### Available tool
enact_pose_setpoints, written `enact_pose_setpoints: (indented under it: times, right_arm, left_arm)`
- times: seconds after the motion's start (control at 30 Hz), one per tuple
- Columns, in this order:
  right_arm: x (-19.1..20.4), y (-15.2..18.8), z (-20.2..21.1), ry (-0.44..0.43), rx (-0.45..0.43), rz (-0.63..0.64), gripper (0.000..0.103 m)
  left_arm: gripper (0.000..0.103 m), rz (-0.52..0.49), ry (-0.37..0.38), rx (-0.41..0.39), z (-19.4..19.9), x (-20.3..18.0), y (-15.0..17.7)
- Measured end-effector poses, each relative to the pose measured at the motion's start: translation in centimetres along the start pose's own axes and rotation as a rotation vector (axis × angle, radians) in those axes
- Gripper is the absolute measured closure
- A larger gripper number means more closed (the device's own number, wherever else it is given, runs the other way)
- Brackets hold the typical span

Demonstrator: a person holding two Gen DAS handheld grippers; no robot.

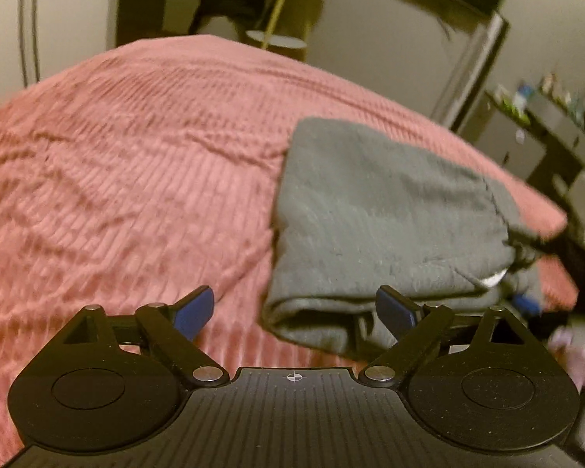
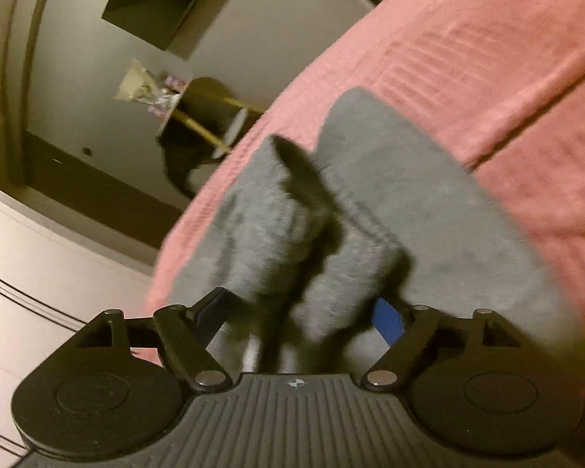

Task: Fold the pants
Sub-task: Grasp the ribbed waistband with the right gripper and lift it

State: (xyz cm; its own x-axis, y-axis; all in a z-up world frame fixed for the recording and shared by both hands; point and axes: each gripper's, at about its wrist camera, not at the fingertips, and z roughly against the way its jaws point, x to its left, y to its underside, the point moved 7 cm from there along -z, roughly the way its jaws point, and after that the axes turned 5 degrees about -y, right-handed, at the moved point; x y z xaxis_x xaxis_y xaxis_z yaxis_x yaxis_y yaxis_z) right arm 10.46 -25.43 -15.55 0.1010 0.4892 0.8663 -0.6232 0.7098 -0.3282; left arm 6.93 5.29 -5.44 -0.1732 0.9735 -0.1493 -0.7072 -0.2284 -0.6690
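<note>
The folded grey fabric pants [image 1: 386, 210] lie on the pink ribbed bedspread [image 1: 136, 163], right of centre in the left wrist view. The left gripper [image 1: 294, 308] tilts downward at the lower edge, jaws spread wide, nothing pinched. In the blurred right wrist view the right gripper [image 2: 300, 312] is rolled sideways, jaws spread, grey cloth [image 2: 370, 202] bunched loosely between them.

I see my left gripper [image 1: 294, 308] with jaws spread wide and nothing between them, above a pink ribbed bedspread [image 1: 117, 163]. Folded grey pants [image 1: 382, 210] lie to its right; the view is blurred.
</note>
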Motion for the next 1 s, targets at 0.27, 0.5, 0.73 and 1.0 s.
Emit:
enact_pose_setpoints:
  times: [0.27,0.5,0.73,1.0]
  right_arm:
    - [-1.2,-1.5,-0.5,-0.143,-0.024,-0.190,0.019]
    - [0.3,-0.7,-2.0,0.005,0.000,0.008,0.038]
    - [2.2,-0.4,-0.8,0.074,-0.028,0.154,0.063]
    - [9.6,-0.6,2.8,-0.002,-0.139,0.355,0.064]
  left_arm:
    - [0.009,-0.041,-0.051,0.036,-1.3,-0.9,0.6]
    - [0.009,-0.050,-0.079,0.047,-2.2,-1.0,0.7]
    - [0.009,-0.028,-0.093,0.050,-2.6,-0.5,0.9]
    - [0.009,-0.015,0.048,0.013,-1.4,-0.9,0.8]
